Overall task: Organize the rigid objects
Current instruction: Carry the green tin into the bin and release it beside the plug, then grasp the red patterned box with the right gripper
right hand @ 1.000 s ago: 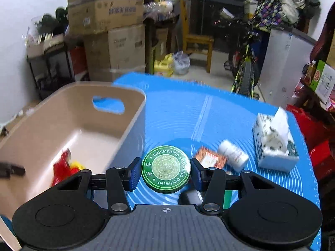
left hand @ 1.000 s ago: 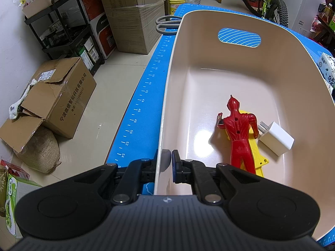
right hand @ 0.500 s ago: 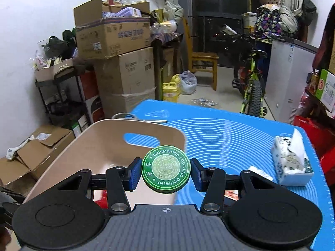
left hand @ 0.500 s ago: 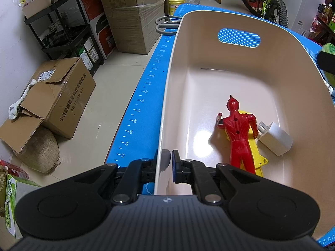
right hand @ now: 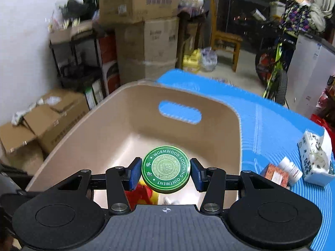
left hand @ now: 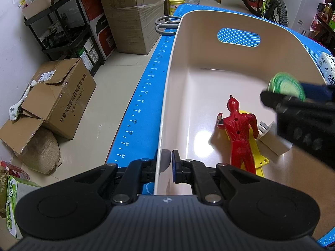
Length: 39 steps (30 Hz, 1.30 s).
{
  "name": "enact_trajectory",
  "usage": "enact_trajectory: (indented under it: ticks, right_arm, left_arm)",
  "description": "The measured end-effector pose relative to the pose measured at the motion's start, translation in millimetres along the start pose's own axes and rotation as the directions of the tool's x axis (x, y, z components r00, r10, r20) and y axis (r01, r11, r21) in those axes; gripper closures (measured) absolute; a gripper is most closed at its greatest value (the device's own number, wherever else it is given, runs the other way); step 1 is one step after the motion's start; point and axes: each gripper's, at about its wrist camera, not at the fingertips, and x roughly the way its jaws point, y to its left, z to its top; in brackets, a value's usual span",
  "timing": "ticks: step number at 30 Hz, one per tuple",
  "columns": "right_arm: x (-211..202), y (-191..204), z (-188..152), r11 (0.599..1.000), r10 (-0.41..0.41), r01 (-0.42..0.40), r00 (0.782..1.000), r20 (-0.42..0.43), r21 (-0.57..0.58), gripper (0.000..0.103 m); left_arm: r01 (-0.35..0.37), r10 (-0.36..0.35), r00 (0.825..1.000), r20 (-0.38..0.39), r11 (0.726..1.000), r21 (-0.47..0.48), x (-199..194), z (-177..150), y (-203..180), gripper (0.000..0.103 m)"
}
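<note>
A beige plastic bin [left hand: 173, 67] [right hand: 117, 113] stands on the blue mat [left hand: 144, 96]. My left gripper [left hand: 166, 164] is shut on the bin's near left wall. Inside lie a red toy figure [left hand: 238, 129] on a yellow piece [left hand: 258, 163] and a white charger block [left hand: 272, 144]. My right gripper [right hand: 165, 172] [left hand: 293, 96] is shut on a round green ointment tin [right hand: 166, 169] [left hand: 286, 86] and holds it above the inside of the bin, over the toys.
Grey scissors [left hand: 166, 23] lie on the mat beyond the bin's far left corner. To the bin's right sit an orange packet [right hand: 276, 174], a white pill bottle [right hand: 293, 168] and a tissue pack [right hand: 316, 159]. Cardboard boxes [left hand: 60, 96] crowd the floor at left.
My right gripper has carried the green tin leftward from above the mat to over the bin's inside; it now shows at the right of the left wrist view. The left gripper has stayed put.
</note>
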Motion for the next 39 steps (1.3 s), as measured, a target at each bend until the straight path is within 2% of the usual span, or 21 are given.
enact_trajectory:
  ticks: [6,11,16,17,20,25,28,34,39]
  right_arm:
    - [17.3,10.1,-3.6,0.998,-0.039,0.035,0.995,-0.091,-0.052,0.049]
    - [24.3,19.9,-6.0,0.995,-0.039,0.025,0.99,-0.139,-0.1,0.049]
    - [29.2,18.7,-3.8,0.995,-0.026,0.008,0.983,-0.183,-0.099,0.048]
    - [29.0,18.0,-3.7,0.996,-0.027,0.01,0.983,-0.184,-0.094,0.044]
    - [27.1,16.2,-2.4,0.996,-0.028,0.014,0.984,-0.175,-0.083,0.037]
    - [19.3,14.2,-1.3,0.997,-0.003,-0.009,0.988,-0.156,-0.077,0.035]
    - [7.9,10.4,2.1,0.998,-0.008,0.0,0.993,-0.118,-0.071,0.025]
    - [-18.7,-12.5,9.2,1.0,0.005,-0.005,0.999,-0.042,0.001,0.024]
    - [-35.8,-41.8,11.6,0.998,-0.037,0.036,0.999,0.013,0.055,0.024]
  left_arm:
    - [0.002,-0.002,1.0,0.002,1.0,0.0,-0.2,0.4,-0.2,0.092]
    - [0.0,0.0,1.0,-0.002,1.0,0.001,1.2,0.3,0.4,0.092]
    - [-0.002,0.002,1.0,0.001,1.0,0.005,0.5,1.2,-1.1,0.092]
    - [0.0,0.0,1.0,0.003,1.0,0.005,-0.2,1.3,-1.2,0.092]
    - [0.004,-0.004,1.0,0.005,1.0,0.003,-0.2,0.8,-0.7,0.092]
    - [0.003,-0.003,1.0,0.001,1.0,0.002,0.5,0.7,1.3,0.092]
    - [0.003,-0.003,1.0,0.0,1.0,0.003,0.4,1.2,1.8,0.092]
    - [0.004,-0.004,1.0,0.0,1.0,0.002,0.4,1.3,1.6,0.092]
    - [0.002,-0.002,1.0,0.0,1.0,0.003,0.4,1.3,1.9,0.092]
